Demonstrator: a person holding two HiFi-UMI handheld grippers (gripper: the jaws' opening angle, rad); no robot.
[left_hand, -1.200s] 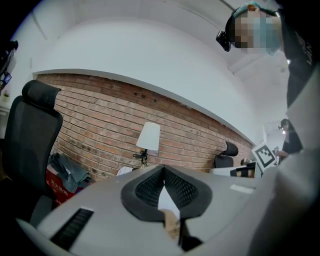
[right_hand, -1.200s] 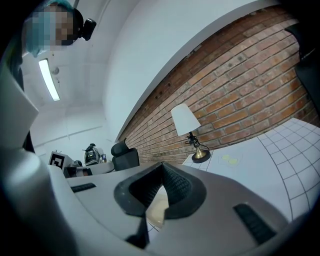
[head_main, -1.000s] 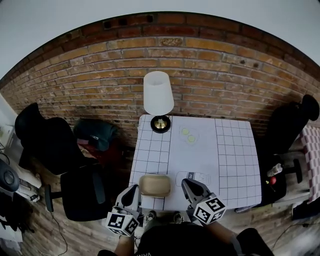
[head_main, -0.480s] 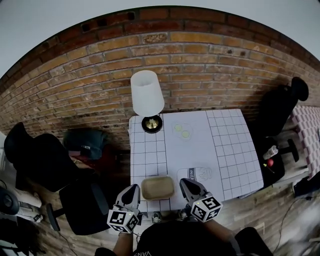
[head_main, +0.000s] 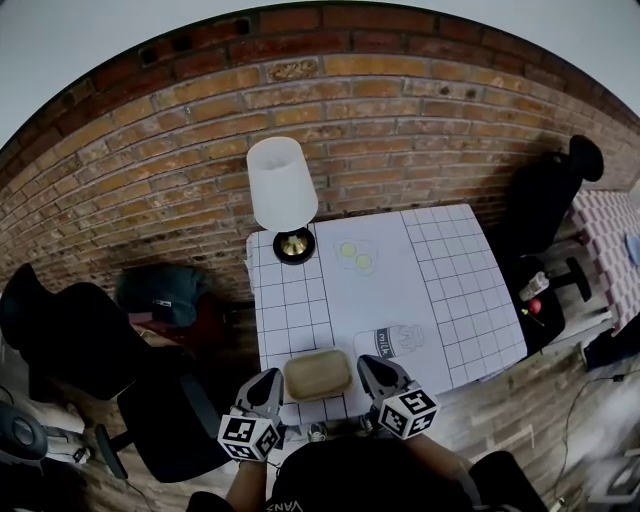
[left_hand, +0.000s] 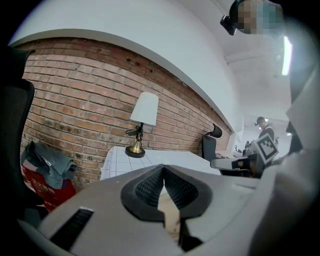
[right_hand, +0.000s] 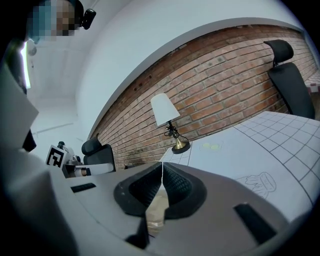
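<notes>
A tan rounded-rectangular dish (head_main: 317, 374) lies at the near edge of the white gridded table (head_main: 470, 290). My left gripper (head_main: 264, 388) hangs just left of it and my right gripper (head_main: 373, 376) just right of it, both near the table's front edge. In the left gripper view the left gripper (left_hand: 163, 170) has its jaws together, with a strip of the tan dish (left_hand: 171, 222) showing below the tips. The right gripper (right_hand: 161, 166) is likewise shut, and the dish (right_hand: 156, 210) shows under its tips. Neither gripper holds anything.
A white-shaded lamp (head_main: 282, 185) on a brass base stands at the table's far left corner before a brick wall. Two yellow circles (head_main: 354, 255) and a milk-carton drawing (head_main: 388, 340) mark the sheet. Black office chairs (head_main: 60, 335) and a heap of clothes (head_main: 160, 290) stand to the left.
The head view has swung, so the table sits more to the right and tilted. Both gripper views have turned toward the lamp and table. The grippers stay shut beside the dish.
</notes>
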